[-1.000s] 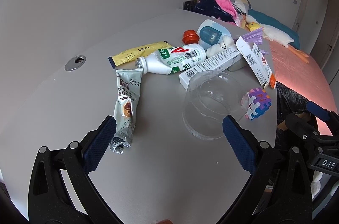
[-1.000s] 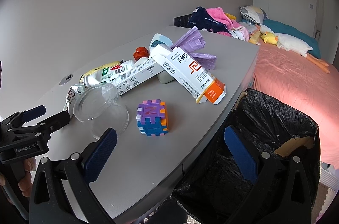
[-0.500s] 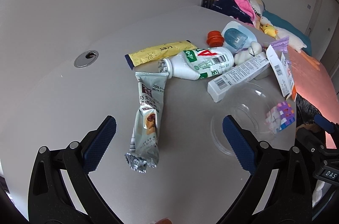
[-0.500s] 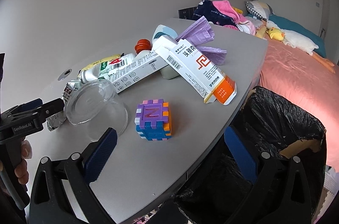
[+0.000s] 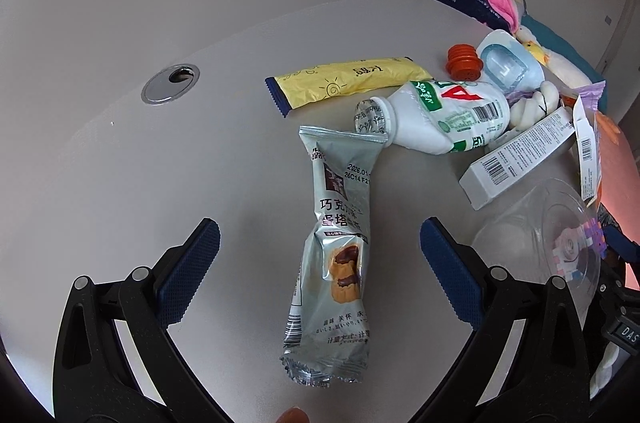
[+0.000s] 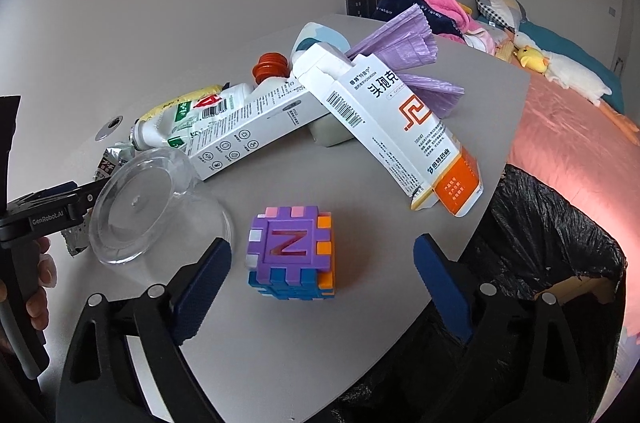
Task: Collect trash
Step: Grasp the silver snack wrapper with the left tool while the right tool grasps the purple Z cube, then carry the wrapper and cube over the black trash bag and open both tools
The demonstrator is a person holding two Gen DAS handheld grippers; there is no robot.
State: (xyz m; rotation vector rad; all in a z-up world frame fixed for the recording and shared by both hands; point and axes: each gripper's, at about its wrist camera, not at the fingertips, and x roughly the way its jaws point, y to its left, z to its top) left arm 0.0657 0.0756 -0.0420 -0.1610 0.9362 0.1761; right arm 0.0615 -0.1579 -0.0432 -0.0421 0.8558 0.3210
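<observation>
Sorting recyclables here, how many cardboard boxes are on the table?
2. A long white box lies against the bottle; an orange-ended box leans across its far end. Others may hide under the pile.

My grey table (image 5: 120,183) carries a silver snack wrapper (image 5: 336,247), yellow sachet (image 5: 348,79), white bottle (image 5: 440,119), clear cup (image 6: 156,207), puzzle cube (image 6: 292,251) and two cartons (image 6: 400,127).

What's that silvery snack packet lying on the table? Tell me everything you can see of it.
The silvery snack wrapper looks like crinkled foil, printed with Chinese text, a date code and a chocolate tart picture. It lies flat on the grey table, twisted mid-length, crimped ends sealed. Its far end reaches the white bottle's mouth. The left gripper straddles it, not touching.
</observation>
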